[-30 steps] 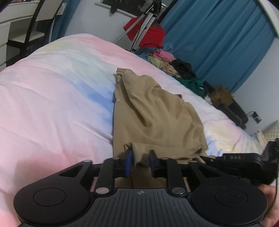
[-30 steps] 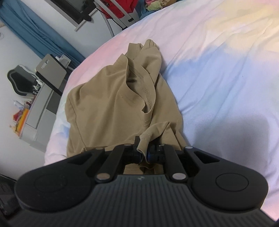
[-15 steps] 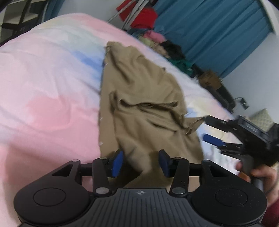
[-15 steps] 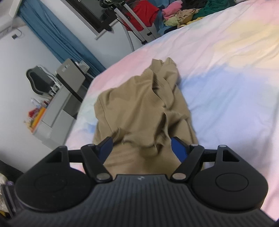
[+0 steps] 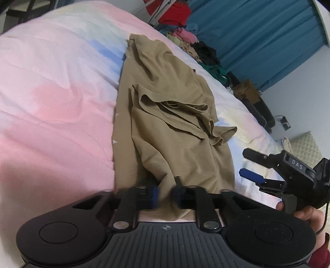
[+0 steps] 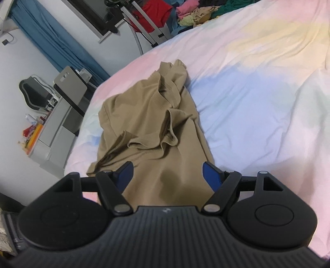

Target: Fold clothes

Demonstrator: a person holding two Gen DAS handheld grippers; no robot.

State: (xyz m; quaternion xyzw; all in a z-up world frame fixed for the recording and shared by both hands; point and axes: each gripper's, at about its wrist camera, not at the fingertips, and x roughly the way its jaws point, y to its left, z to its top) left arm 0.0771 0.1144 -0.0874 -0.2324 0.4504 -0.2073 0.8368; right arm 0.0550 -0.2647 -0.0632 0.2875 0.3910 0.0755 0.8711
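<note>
A tan garment (image 5: 175, 123) lies lengthwise on the pastel bedcover (image 5: 51, 82), with a rumpled flap folded across its middle. My left gripper (image 5: 166, 192) sits at the garment's near edge. Its jaws are closing and the fabric bunches up between the blurred blue pads. My right gripper (image 5: 243, 162) hovers open just off the garment's right edge, held in a person's hand. In the right wrist view the same gripper (image 6: 167, 167) stands wide open above the tan garment (image 6: 144, 115), its pads clear of the cloth.
A heap of mixed clothes (image 5: 191, 41) lies past the bed's far edge below a blue curtain (image 5: 257, 31). Red cloth (image 5: 173, 12) hangs on a stand. A grey desk unit (image 6: 70, 86) stands beside the bed. The bedcover (image 6: 257, 82) stretches away to the right.
My right gripper let go of the pinched fabric, opened wide and drew back. The dropped flap now lies across the garment. My left jaws widened, then narrowed again around the near edge.
</note>
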